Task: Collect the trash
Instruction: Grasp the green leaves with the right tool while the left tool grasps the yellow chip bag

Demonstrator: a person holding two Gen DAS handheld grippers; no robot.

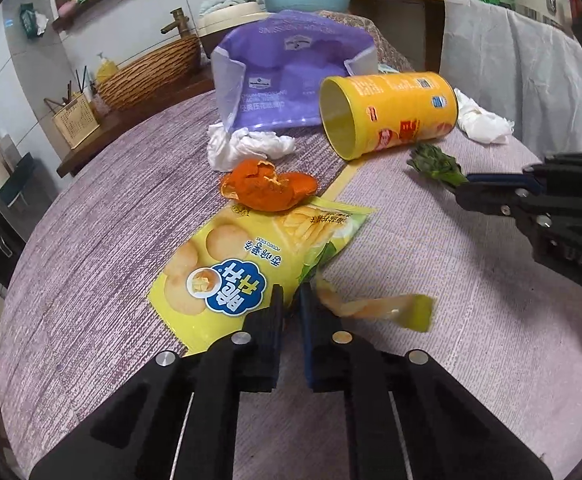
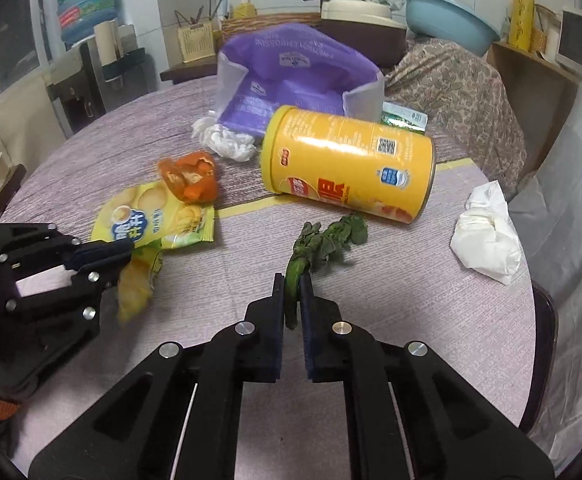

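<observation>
The yellow canister (image 2: 347,168) lay empty on the table (image 2: 411,300); left gripper (image 1: 291,300) jaws clamped the snack bag (image 1: 231,264), right gripper (image 2: 293,292) jaws the green stalk (image 2: 323,240).

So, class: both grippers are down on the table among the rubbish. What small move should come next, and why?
Probably lift both straight up. The left gripper is shut on the yellow snack wrapper at its torn edge, and the right gripper is shut on the green vegetable stem. Both pieces still lie partly on the tablecloth, so raising them clears the orange peel and the yellow can.
</observation>
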